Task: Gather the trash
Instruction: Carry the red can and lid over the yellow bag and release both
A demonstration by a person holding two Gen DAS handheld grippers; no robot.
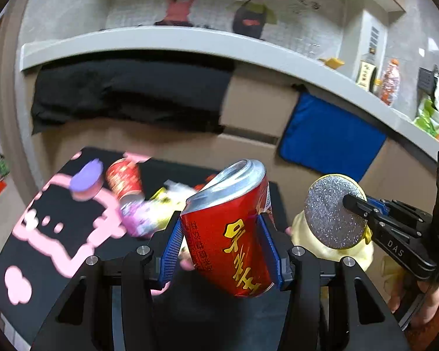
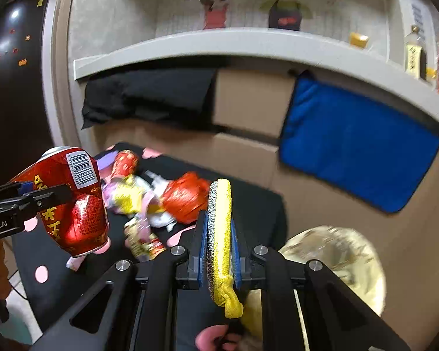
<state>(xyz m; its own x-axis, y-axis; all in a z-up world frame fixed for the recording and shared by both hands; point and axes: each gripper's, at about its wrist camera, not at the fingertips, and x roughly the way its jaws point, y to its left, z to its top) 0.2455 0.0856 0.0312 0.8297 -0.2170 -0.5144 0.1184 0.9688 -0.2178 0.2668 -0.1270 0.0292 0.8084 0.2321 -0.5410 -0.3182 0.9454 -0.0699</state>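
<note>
My left gripper (image 1: 219, 228) is shut on a dented red drink can (image 1: 231, 231) with yellow characters, held above the black table; the can also shows in the right wrist view (image 2: 73, 201). My right gripper (image 2: 218, 222) is shut on a round scouring pad (image 2: 219, 234), silver glitter on one face, yellow on the other; it shows in the left wrist view (image 1: 332, 210) to the right of the can. More trash lies on the black and pink tablecloth (image 1: 58, 234): another red can (image 1: 123, 178), crumpled wrappers (image 2: 137, 199), a red wrapper (image 2: 187, 196).
A pale yellow bag-lined bin (image 2: 336, 263) stands low right of the table. Cardboard boxes (image 1: 254, 111), a blue cloth (image 2: 357, 152) and a black cloth (image 1: 125, 93) hang behind under a grey shelf (image 1: 190, 44) with bottles (image 1: 390, 82).
</note>
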